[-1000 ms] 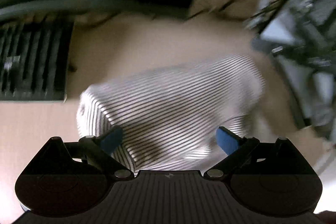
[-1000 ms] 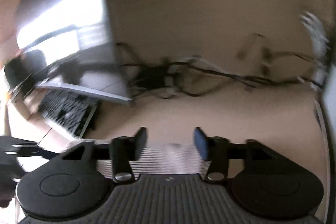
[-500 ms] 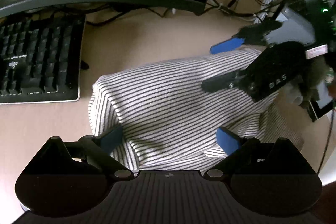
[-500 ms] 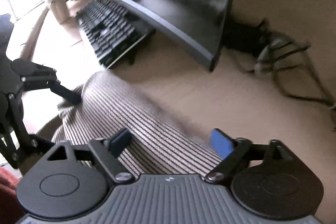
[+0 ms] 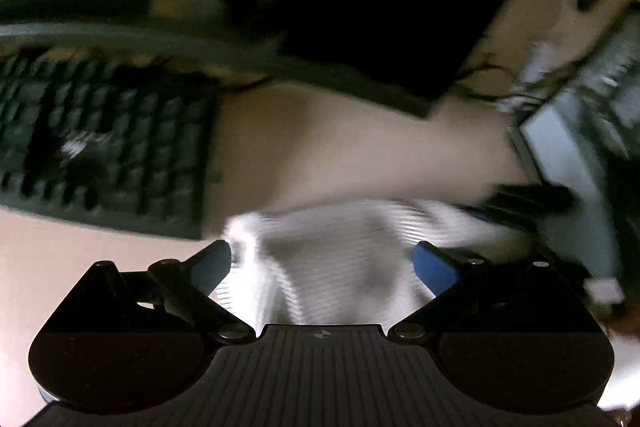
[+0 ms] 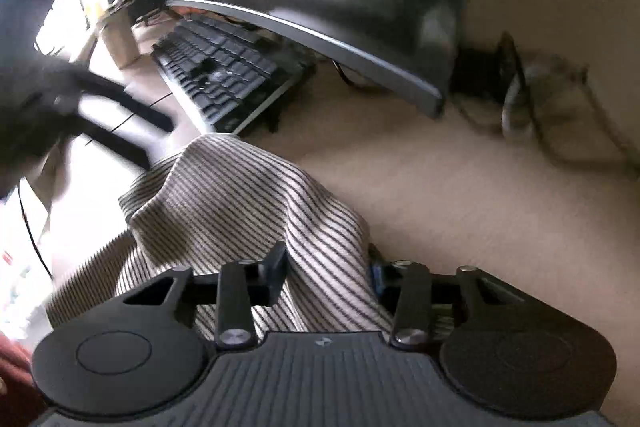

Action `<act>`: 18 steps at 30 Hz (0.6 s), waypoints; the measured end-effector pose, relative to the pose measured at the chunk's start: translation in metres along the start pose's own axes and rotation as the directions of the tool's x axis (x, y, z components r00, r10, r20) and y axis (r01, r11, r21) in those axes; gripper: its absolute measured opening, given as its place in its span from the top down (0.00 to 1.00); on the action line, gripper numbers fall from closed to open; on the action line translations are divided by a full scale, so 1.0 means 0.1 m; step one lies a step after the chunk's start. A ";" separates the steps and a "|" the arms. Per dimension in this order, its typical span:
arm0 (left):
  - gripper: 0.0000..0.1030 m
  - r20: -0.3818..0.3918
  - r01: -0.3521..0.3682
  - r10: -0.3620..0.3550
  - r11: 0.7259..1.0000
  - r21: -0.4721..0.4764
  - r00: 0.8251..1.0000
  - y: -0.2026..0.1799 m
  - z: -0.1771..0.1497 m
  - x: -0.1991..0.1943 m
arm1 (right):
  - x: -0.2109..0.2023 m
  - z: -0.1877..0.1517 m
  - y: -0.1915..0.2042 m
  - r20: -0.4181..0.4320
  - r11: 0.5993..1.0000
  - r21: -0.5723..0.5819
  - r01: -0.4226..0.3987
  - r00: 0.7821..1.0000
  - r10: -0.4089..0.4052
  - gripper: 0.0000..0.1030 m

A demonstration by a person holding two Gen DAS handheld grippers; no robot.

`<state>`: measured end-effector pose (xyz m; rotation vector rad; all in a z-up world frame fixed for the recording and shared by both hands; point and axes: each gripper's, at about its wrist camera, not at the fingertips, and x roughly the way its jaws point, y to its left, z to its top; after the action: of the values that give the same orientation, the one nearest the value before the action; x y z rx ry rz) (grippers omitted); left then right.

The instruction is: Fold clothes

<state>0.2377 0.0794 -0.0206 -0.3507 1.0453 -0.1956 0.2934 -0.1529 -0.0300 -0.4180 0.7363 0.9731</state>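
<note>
A white garment with thin dark stripes (image 6: 248,203) lies bunched on the beige desk. In the right wrist view my right gripper (image 6: 328,267) has closed in on a raised fold of it, and the cloth fills the gap between the fingers. In the blurred left wrist view the garment (image 5: 332,251) lies under my left gripper (image 5: 324,263), whose blue-padded fingers (image 5: 212,263) stand wide apart over it. The left gripper also shows in the right wrist view (image 6: 116,123) as a dark blur at the far edge of the cloth.
A black keyboard (image 5: 100,143) (image 6: 224,75) lies left of the garment. A curved monitor (image 6: 360,27) stands behind it. Cables (image 6: 532,107) trail along the wall. A laptop-like device (image 5: 576,147) sits to the right.
My right gripper has closed from wide open onto a fold of the striped garment. The left gripper has moved quickly, its view now blurred, and stays open.
</note>
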 end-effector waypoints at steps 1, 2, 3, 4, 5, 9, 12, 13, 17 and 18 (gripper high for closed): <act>0.03 -0.023 -0.008 0.007 0.999 -0.033 1.000 0.05 0.02 0.05 | -0.08 -0.03 0.11 0.022 0.998 -0.060 0.031 0.999 -0.030 0.66; 0.03 -0.043 -0.006 0.003 0.998 -0.066 0.999 0.09 0.02 0.10 | -0.15 -0.07 0.22 0.043 0.992 -0.115 0.058 0.998 -0.054 0.66; 0.03 -0.058 -0.002 -0.003 0.996 -0.091 0.998 0.12 0.02 0.15 | -0.21 -0.11 0.31 0.060 0.986 -0.152 0.073 0.996 -0.065 0.66; 0.03 -0.072 0.005 -0.013 0.994 -0.109 0.997 0.13 0.02 0.20 | -0.27 -0.15 0.39 0.077 0.979 -0.186 0.087 0.994 -0.074 0.67; 0.02 -0.082 0.012 -0.022 0.993 -0.122 0.996 0.13 0.01 0.23 | -0.34 -0.19 0.47 0.094 0.971 -0.219 0.101 0.992 -0.082 0.67; 0.02 -0.106 0.044 -0.058 0.991 -0.129 0.993 0.08 0.00 0.33 | -0.48 -0.42 0.78 0.137 0.916 -0.361 0.176 0.981 -0.135 0.68; 0.02 -0.113 0.076 -0.094 0.986 -0.150 0.989 0.06 -0.06 0.40 | -0.56 -0.57 0.94 0.148 0.880 -0.422 0.220 0.974 -0.172 0.68; 0.02 -0.117 0.084 -0.103 0.984 -0.158 0.988 0.05 -0.08 0.43 | -0.59 -0.60 0.98 0.152 0.875 -0.426 0.232 0.971 -0.183 0.69; 0.02 -0.133 0.124 -0.151 0.973 -0.195 0.979 0.07 -0.12 0.44 | -0.72 -0.62 1.08 0.151 0.883 -0.395 0.254 0.966 -0.210 0.69; 0.02 -0.137 0.135 -0.164 0.970 -0.203 0.977 0.08 -0.10 0.43 | -0.76 -0.63 1.10 0.152 0.882 -0.393 0.260 0.964 -0.217 0.69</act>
<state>0.2496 0.0711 -0.0629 -0.5987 1.1935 -0.2609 0.1488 -0.1806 -0.0185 -0.8019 0.3686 0.9042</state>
